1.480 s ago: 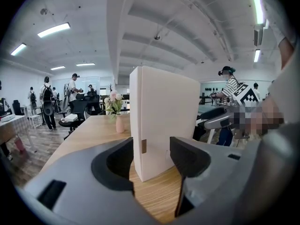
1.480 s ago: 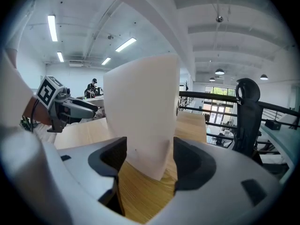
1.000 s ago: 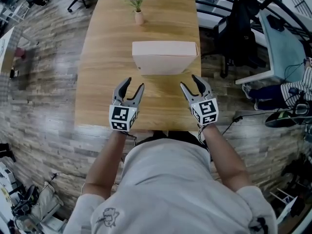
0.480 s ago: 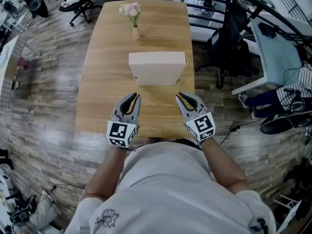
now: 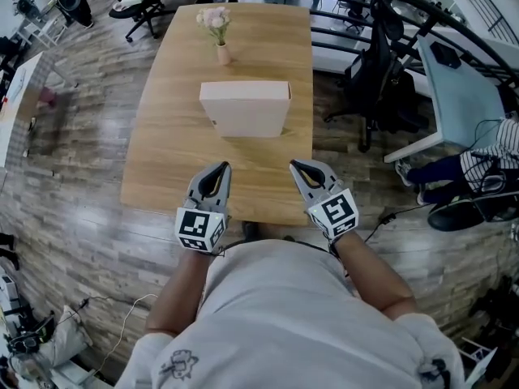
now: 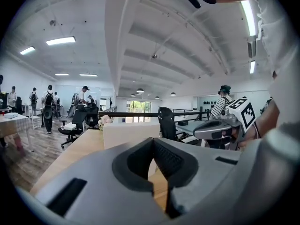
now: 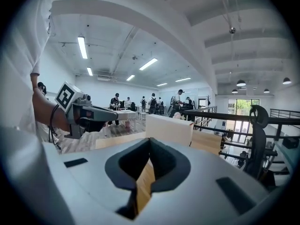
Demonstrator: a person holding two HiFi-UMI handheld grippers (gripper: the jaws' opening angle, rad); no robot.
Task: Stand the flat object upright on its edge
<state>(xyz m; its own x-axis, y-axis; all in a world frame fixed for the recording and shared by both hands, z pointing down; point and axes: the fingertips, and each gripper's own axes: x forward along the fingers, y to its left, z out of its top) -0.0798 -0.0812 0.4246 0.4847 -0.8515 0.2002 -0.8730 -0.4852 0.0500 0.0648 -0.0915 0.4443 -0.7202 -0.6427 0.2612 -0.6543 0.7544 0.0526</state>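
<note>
We have two grippers over the near edge of the table. The left hand-held gripper and the right hand-held gripper are level with each other and well apart. Both have just been closing, and now each pair of jaws meets tip to tip with nothing between them.

One box, white and flat, stands upright on its edge in the middle of the table, its broad face towards us. It sits closer to the table's right edge than its left, and there's a wider strip of bare wood on its left. A clear band of wood lies between the box and both grippers.

Behind the box, near the far edge, is one small vase of pale flowers, well apart from it.

Off the right edge, one black chair stands close beside the table. On the left there is open wooden floor.
</note>
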